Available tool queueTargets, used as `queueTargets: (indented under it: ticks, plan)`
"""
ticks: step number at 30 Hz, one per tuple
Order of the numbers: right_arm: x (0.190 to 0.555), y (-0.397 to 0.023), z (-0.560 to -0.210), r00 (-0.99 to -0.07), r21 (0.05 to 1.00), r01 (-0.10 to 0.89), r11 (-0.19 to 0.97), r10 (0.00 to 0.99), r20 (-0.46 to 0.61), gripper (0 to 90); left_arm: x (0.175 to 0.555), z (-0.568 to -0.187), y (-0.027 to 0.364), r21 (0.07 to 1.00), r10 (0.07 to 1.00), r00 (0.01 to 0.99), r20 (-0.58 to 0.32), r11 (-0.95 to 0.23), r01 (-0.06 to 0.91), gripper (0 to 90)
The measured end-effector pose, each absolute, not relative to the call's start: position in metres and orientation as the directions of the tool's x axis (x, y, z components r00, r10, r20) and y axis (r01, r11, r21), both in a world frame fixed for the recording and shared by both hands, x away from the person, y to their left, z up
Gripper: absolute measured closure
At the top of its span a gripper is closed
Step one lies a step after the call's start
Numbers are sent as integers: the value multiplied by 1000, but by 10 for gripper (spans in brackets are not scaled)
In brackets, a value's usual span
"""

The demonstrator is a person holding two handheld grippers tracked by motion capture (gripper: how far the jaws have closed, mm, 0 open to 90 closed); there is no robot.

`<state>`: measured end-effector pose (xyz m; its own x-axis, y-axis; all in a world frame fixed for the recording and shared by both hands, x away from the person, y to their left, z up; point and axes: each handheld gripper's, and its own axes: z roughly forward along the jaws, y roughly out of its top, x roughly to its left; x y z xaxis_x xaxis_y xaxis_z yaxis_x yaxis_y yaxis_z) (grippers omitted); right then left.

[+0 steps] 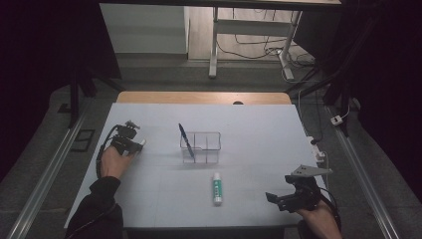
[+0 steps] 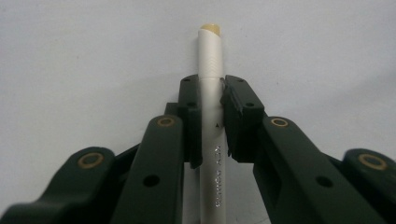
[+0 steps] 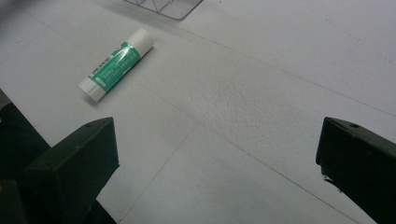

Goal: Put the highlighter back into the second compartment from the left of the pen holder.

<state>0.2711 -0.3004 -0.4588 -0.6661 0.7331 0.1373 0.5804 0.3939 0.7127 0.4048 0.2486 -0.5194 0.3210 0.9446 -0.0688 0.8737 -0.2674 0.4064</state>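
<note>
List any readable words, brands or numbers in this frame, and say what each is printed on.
None can be read for certain.
White pen, clamped in the left gripper: a line of silver print along the barrel, too blurred.
Glue stick on the table: white print on its green label, too small.

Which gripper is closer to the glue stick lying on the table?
The right. The right gripper sits to the right of the glue stick, jaws open toward it. The left gripper is farther off at the table's left, shut on a white pen.
</note>
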Motion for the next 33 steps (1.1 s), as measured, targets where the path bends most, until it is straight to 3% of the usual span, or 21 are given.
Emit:
queueTargets:
  ticks: [12, 33]
  plan:
    - [271, -301, -458, -666, 718, 578, 388, 733, 140, 0, 400, -510, 254, 482, 921, 356, -160, -242, 842, 777]
    - [270, -301, -458, -672, 719, 570, 398, 729, 129, 0, 367, -460, 240, 719, 855, 493, -163, -239, 653, 776]
